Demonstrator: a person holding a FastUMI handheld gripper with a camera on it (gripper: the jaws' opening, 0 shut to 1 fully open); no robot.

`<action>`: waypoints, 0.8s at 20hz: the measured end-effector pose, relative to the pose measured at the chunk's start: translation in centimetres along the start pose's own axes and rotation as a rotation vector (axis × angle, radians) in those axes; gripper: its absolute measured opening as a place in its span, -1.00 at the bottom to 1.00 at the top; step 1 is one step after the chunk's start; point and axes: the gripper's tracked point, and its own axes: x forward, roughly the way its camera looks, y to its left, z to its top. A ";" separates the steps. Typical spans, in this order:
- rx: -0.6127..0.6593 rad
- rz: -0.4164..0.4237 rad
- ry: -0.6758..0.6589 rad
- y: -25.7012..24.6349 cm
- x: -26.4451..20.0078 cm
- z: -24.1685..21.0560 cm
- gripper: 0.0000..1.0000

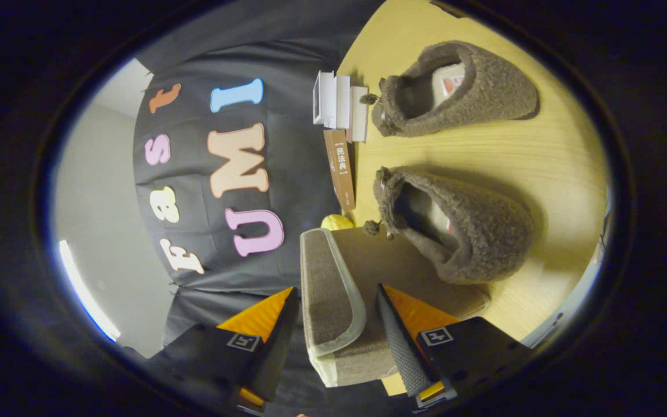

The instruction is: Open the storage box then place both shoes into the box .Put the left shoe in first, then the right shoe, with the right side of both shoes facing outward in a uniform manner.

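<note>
Gripper view | tongs [336, 324] spread around box lid [333, 289], not clamped | one storage box [368, 260] | two shoes [455, 223] [455, 87]

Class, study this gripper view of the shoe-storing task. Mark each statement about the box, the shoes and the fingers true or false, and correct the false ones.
1. The gripper has its fingers on either side of the raised edge of the storage box. True.
2. Both fuzzy brown shoes are already inside the box. False: the near shoe and the far shoe lie on the wooden table.
3. White boxes stand beside the far shoe. True.
4. The fingers are clamped on a shoe. False: the box's edge sits between them, with gaps showing.
5. A brown book stands by the wall. True.
</note>
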 end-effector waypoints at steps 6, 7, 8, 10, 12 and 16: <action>0.029 0.022 0.004 0.1 0.3 -0.1 0.42; 0.034 0.026 0.004 0.1 0.3 0.0 0.38; 0.037 0.029 0.005 0.1 0.2 0.0 0.33; 0.038 0.039 0.004 0.4 0.1 0.0 0.29; 0.049 0.055 -0.002 0.5 0.1 0.1 0.29; 0.089 0.080 0.002 0.2 0.0 -0.1 0.29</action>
